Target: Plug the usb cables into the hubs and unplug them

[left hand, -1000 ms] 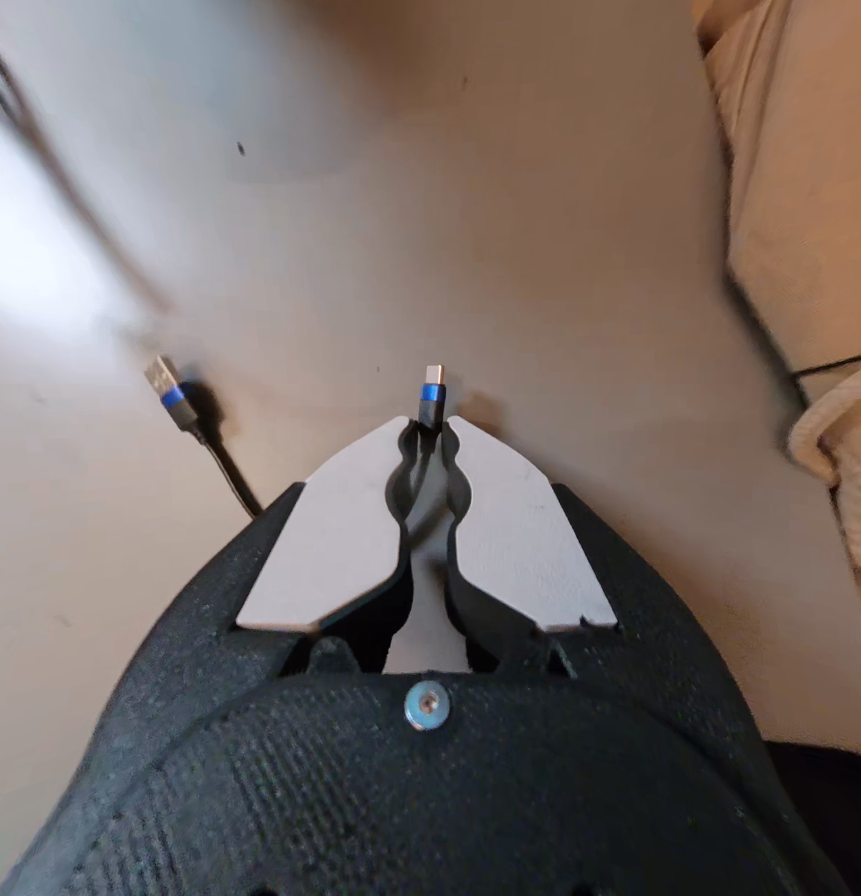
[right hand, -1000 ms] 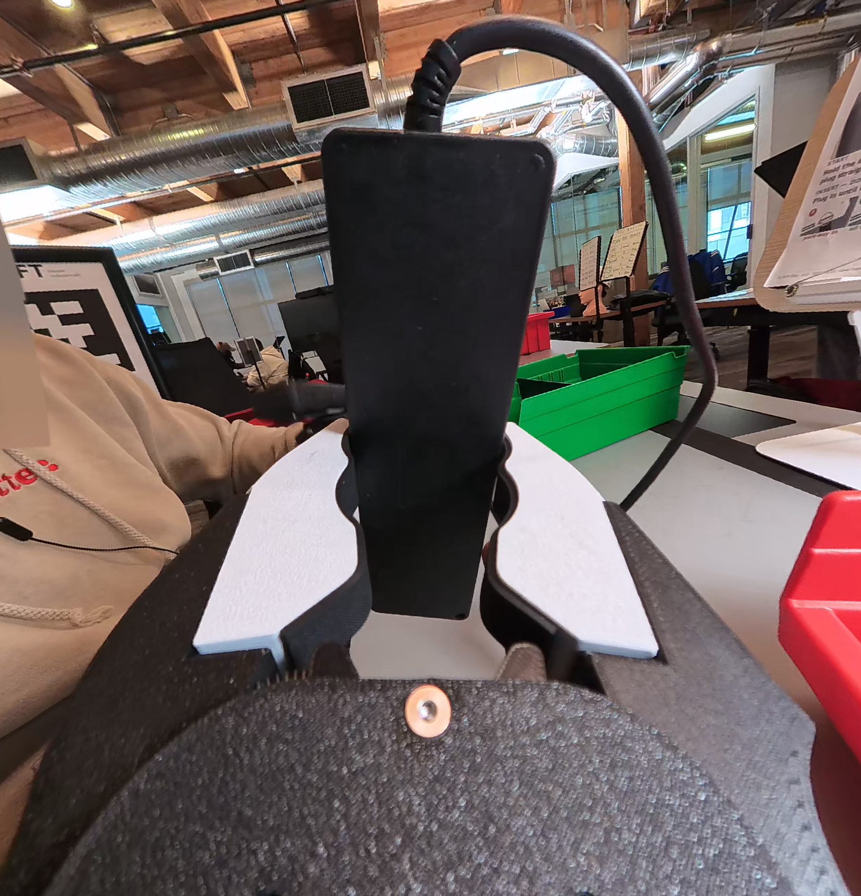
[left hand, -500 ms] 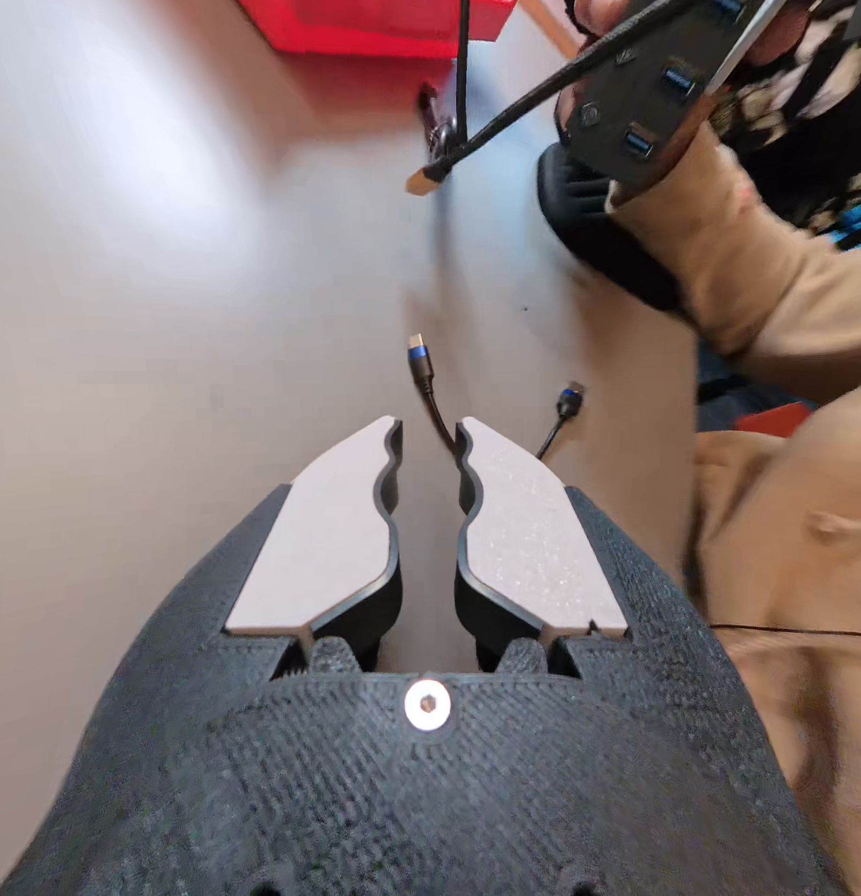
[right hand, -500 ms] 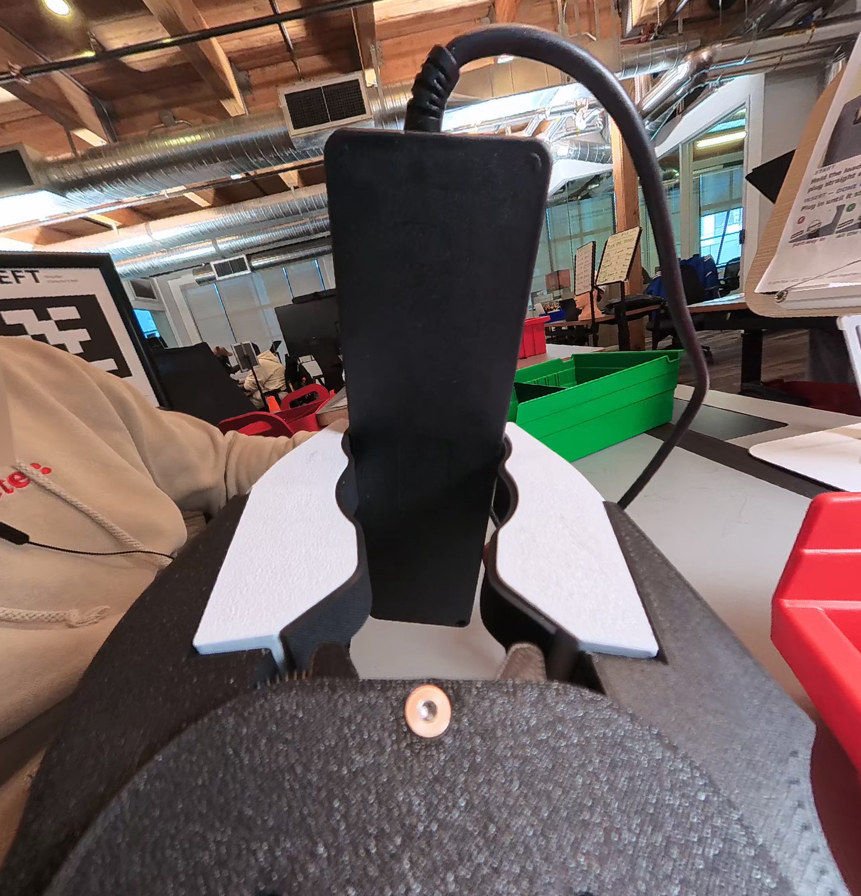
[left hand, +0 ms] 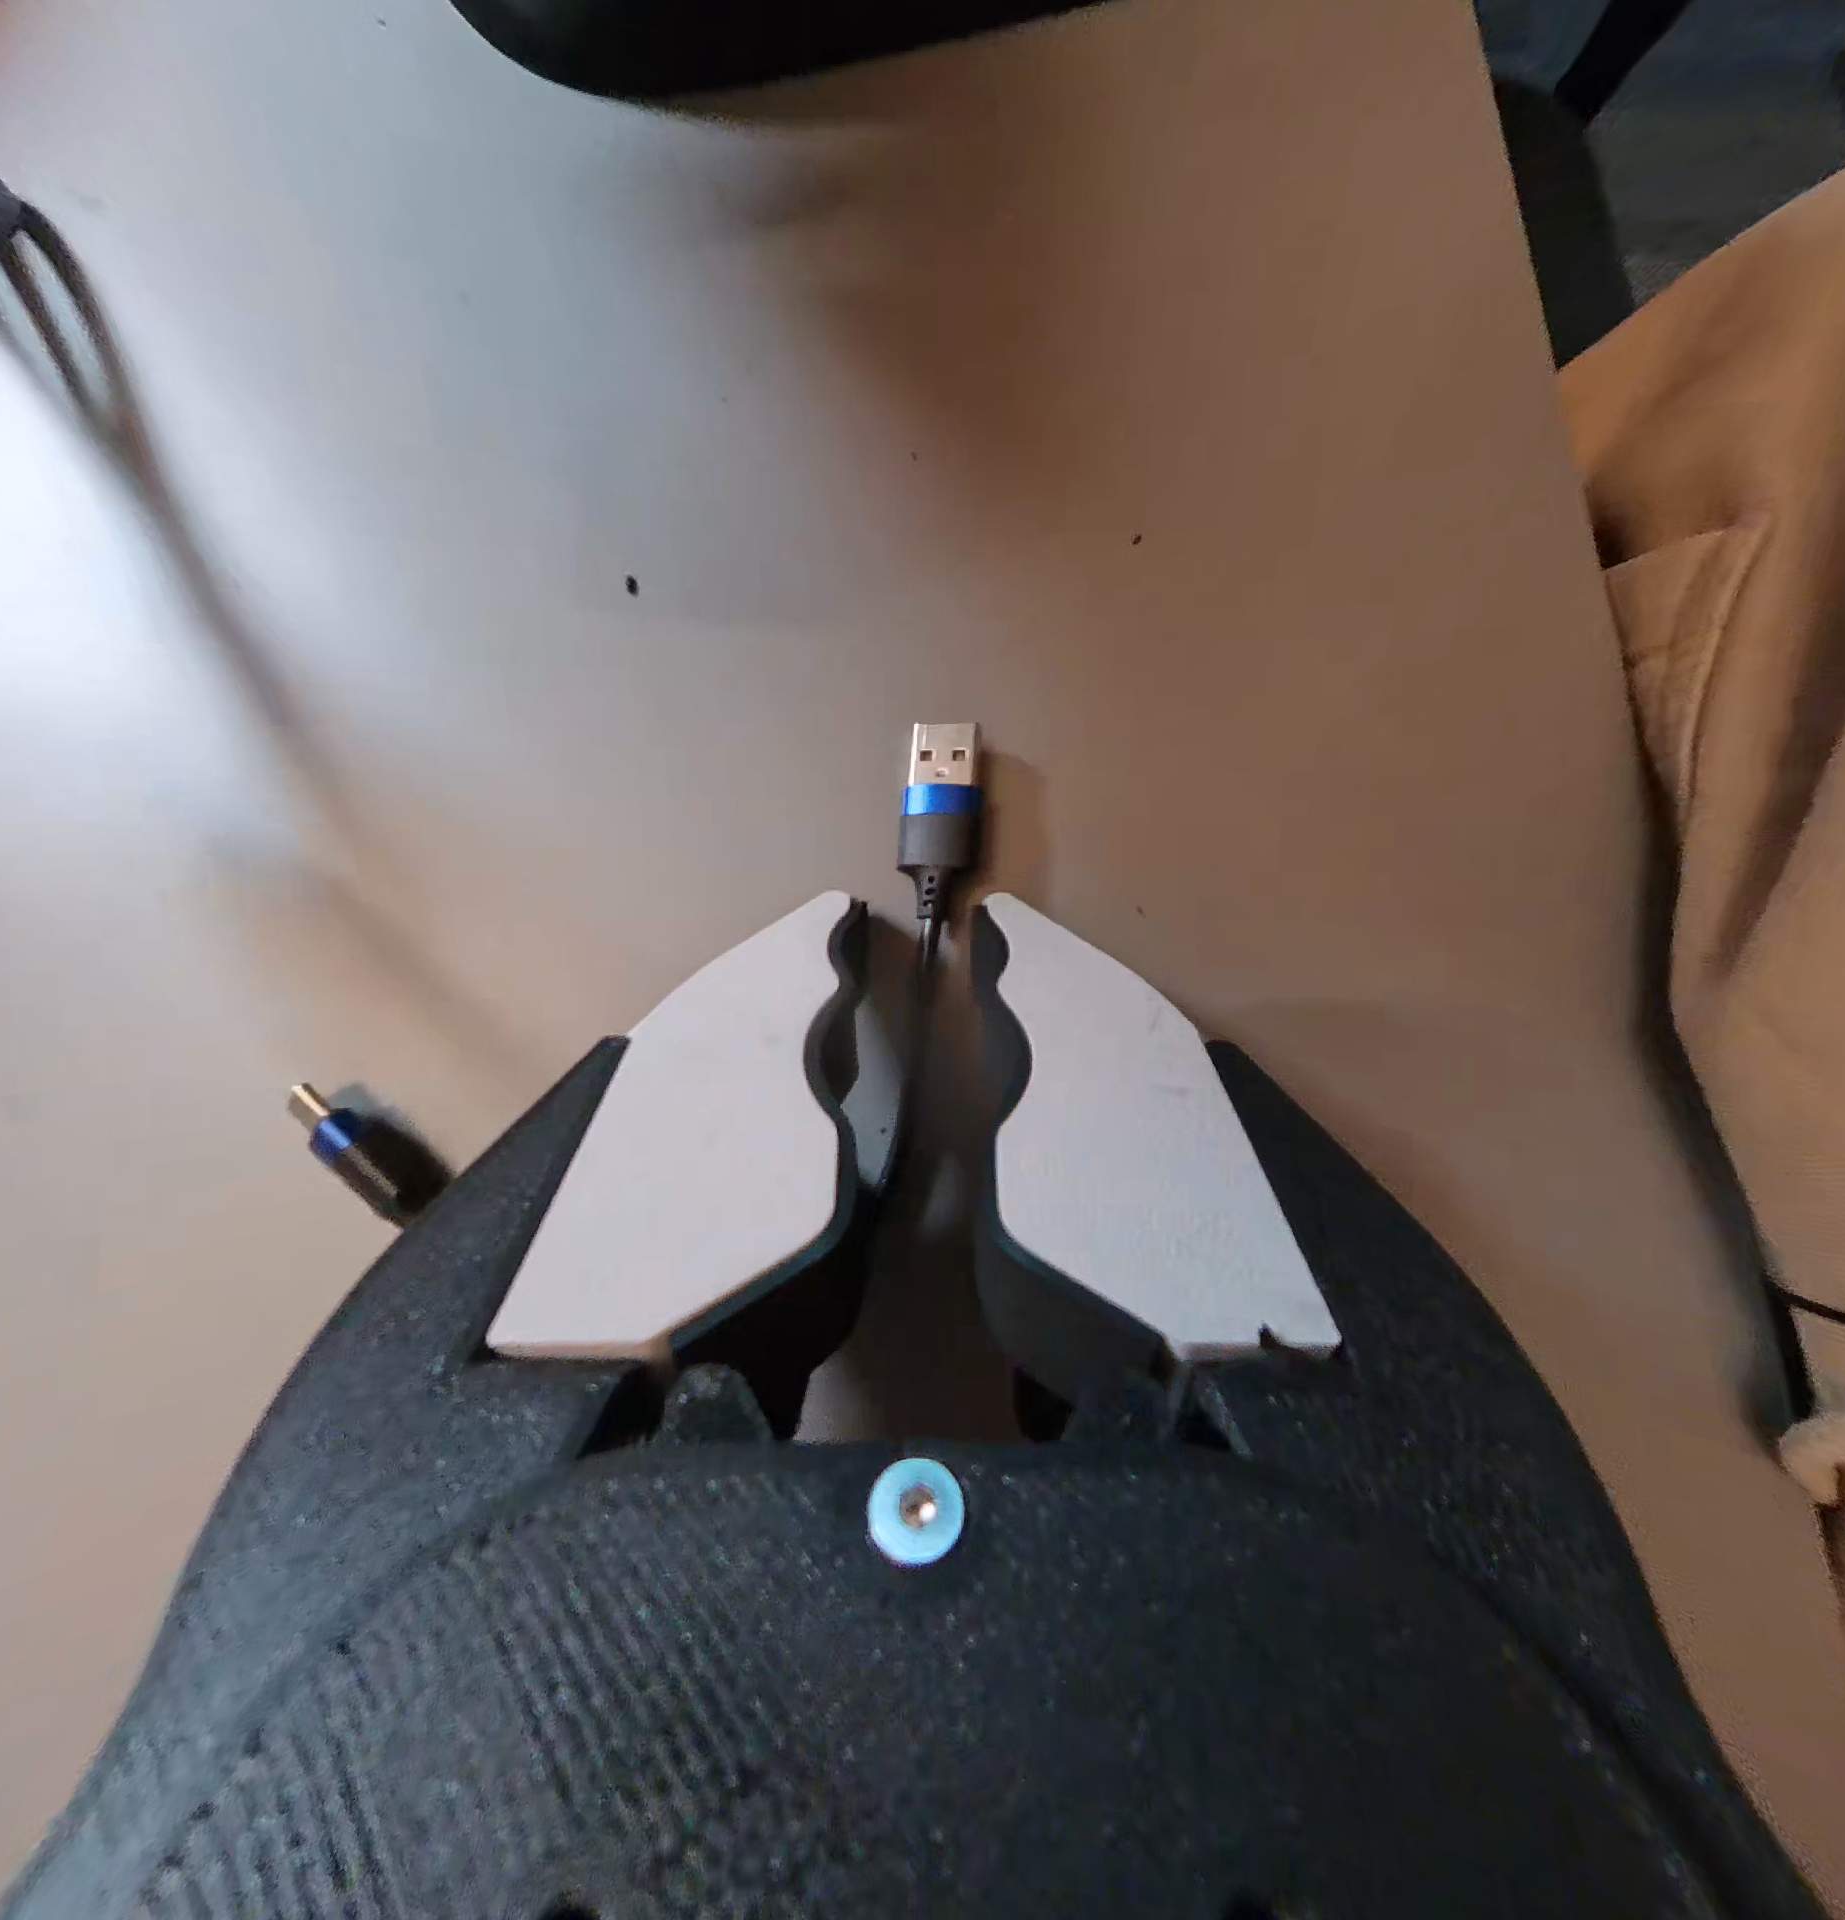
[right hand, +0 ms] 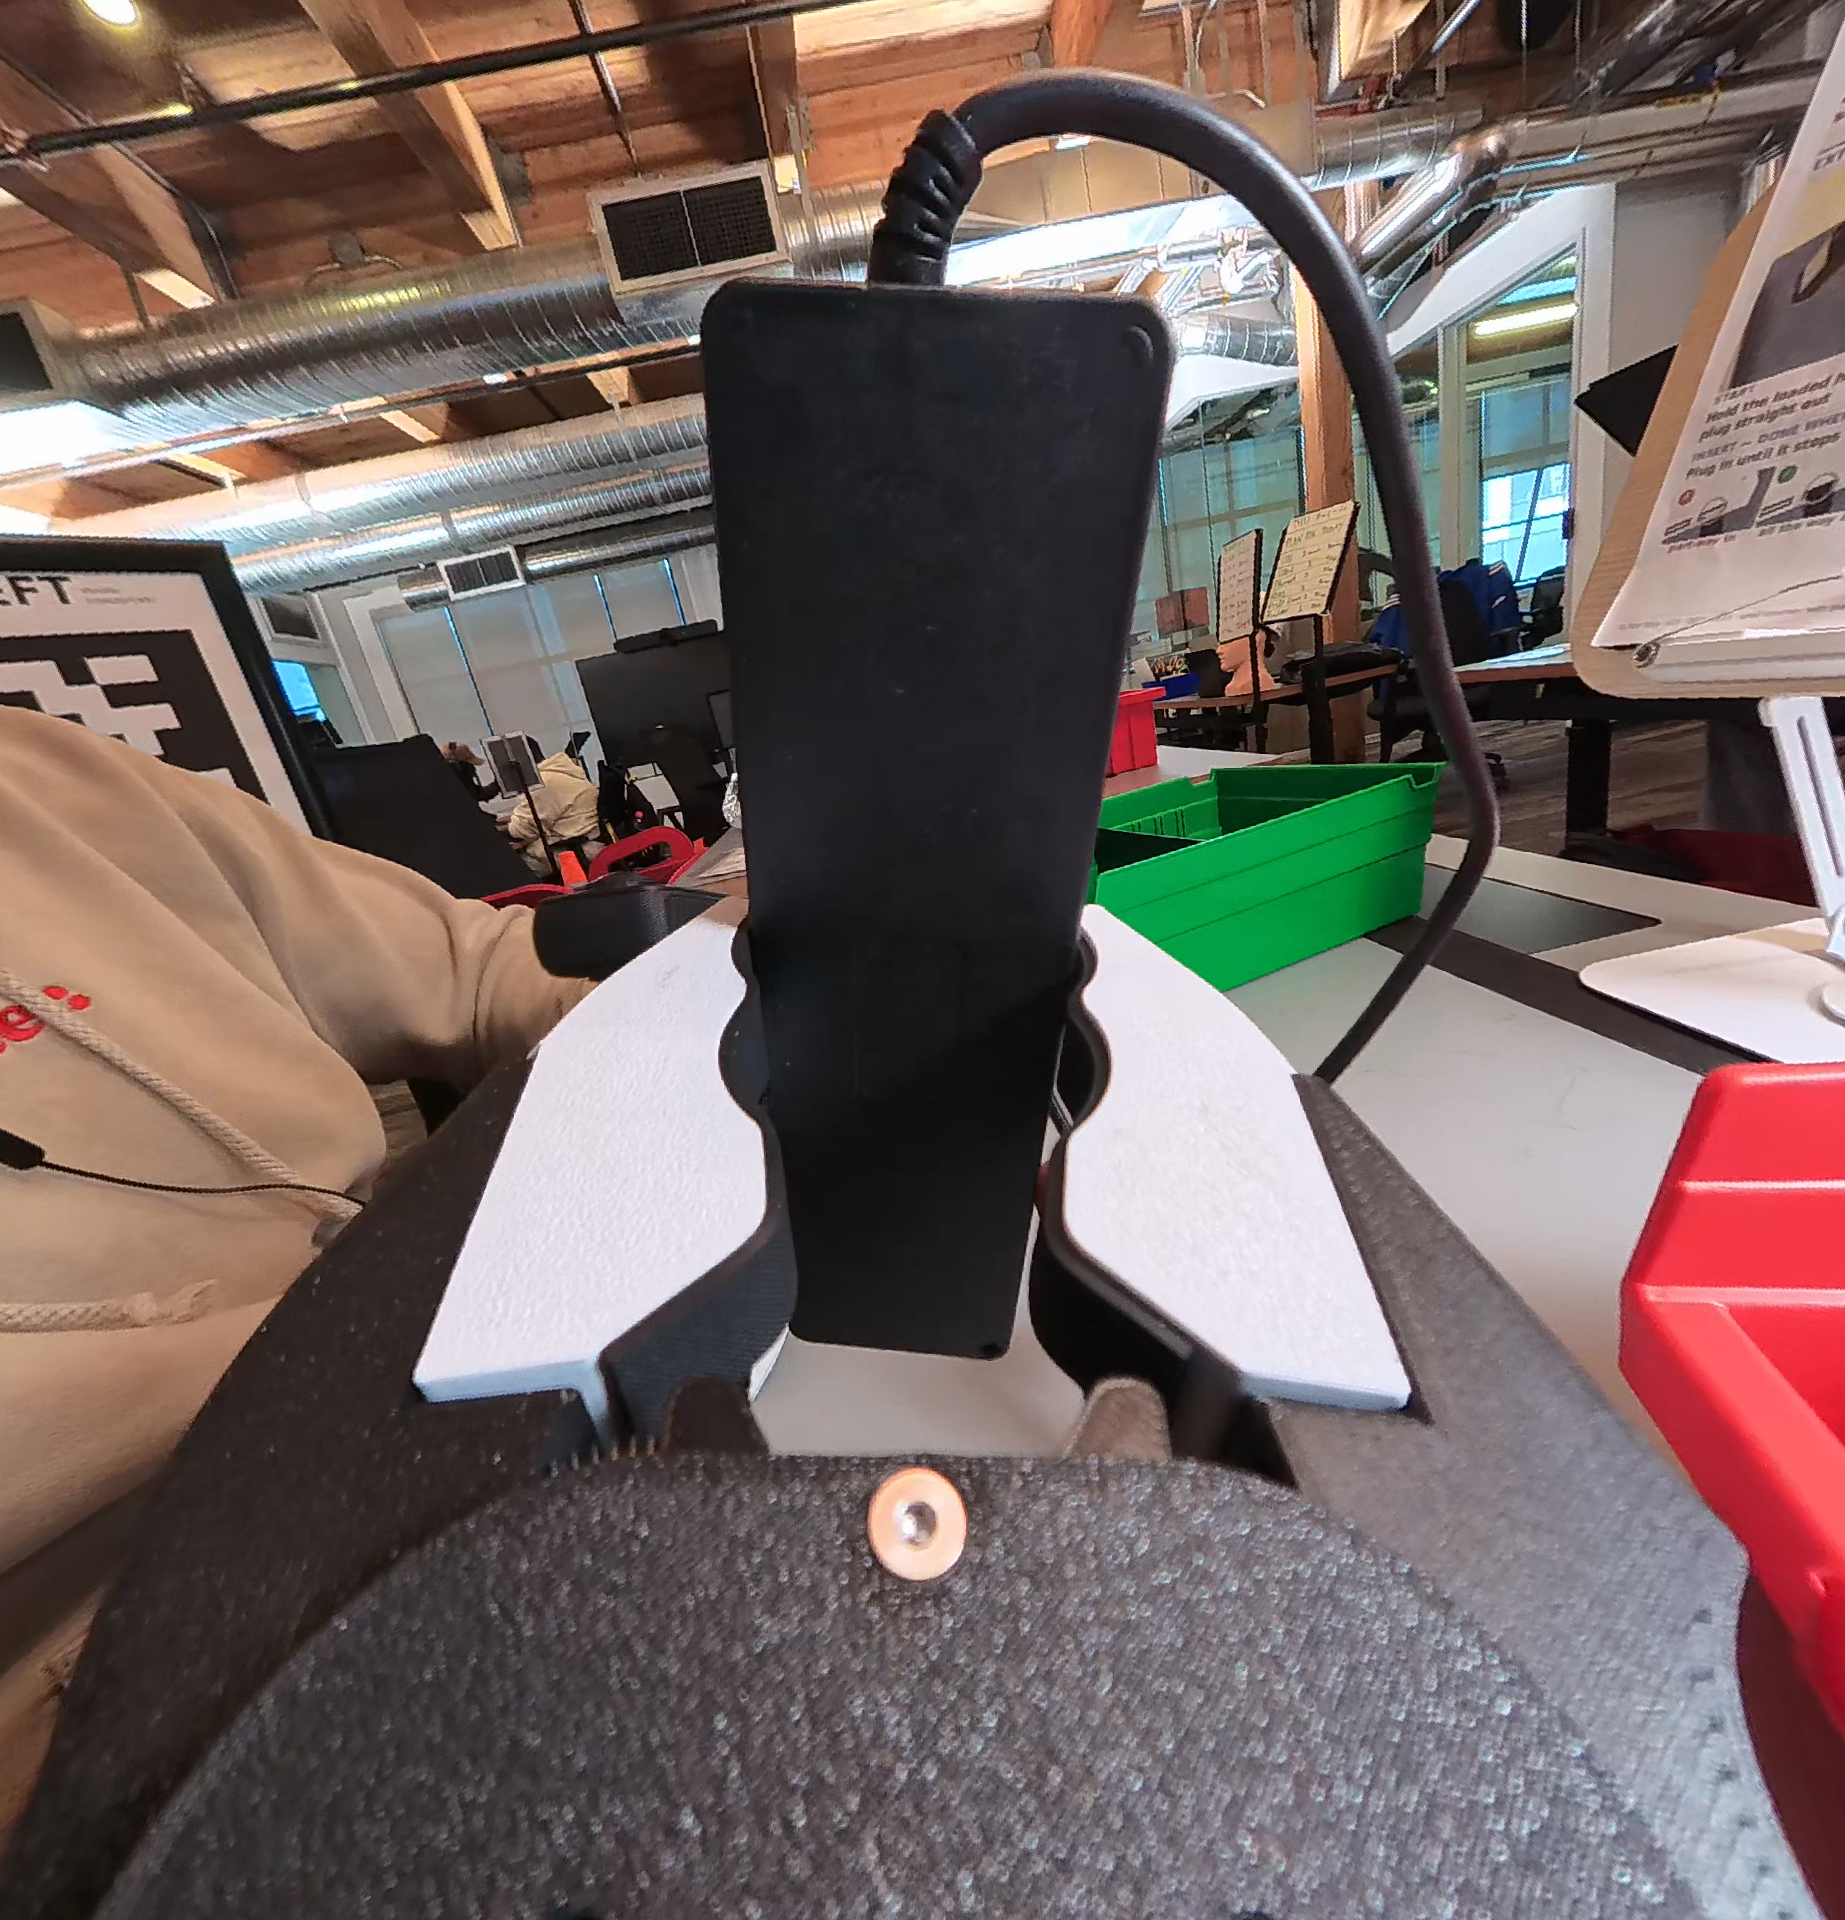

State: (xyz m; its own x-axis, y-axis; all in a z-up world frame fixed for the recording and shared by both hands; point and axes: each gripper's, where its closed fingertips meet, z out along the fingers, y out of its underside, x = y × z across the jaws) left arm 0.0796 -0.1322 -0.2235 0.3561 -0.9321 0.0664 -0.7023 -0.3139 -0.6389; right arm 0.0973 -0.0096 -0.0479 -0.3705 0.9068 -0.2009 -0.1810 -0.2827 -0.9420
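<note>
1. In the left wrist view, the left hand-held gripper [left hand: 918, 914] hovers over a pale table [left hand: 585, 416], its two fingers apart and holding nothing.
2. A USB-A plug [left hand: 939, 795] with a blue band lies flat on the table at mid-frame, just beyond the fingertips. Its cable [left hand: 923, 997] runs back through the gap between the fingers, so closing them would likely catch the cable or plug neck.
3. A second blue-banded plug [left hand: 341, 1138] lies at lower left, beside the gripper body.
4. In the right wrist view, the right hand-held gripper [right hand: 913, 966] is clamped on a black hub [right hand: 928, 727], held upright at centre frame, probably to steady it for plugging.
5. The hub's cord [right hand: 1417, 582] loops down at right.
</note>
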